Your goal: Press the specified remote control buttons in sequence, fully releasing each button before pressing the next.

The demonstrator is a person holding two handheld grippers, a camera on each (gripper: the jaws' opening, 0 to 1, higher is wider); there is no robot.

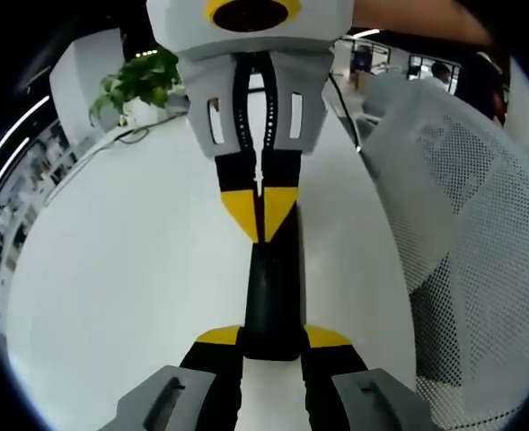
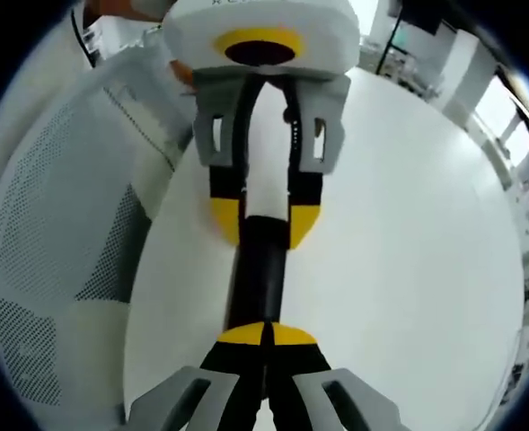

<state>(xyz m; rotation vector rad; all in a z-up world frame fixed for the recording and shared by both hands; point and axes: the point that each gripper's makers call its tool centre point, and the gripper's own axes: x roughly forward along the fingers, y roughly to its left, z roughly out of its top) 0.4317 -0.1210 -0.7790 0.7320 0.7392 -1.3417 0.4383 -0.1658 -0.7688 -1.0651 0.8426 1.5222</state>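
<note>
In the left gripper view, the left gripper [image 1: 271,346] holds one end of the long black remote control [image 1: 273,296] between its two yellow-tipped jaws. The remote lies on the white table [image 1: 138,269] and points away. At its far end the right gripper [image 1: 260,211] comes down with its jaws pressed together, tips touching the remote. A white mesh chair [image 1: 462,224] stands near the table, and a green plant [image 1: 143,81] sits far back.

In the right gripper view, the right gripper [image 2: 266,335] has its jaws closed with nothing between them, tips on the remote. Across from it, the left gripper clamps the remote's other end.

The remote looks light, hard and smooth, so it may slide. Holding it by the sides at one end seems best, so the buttons stay free.
</note>
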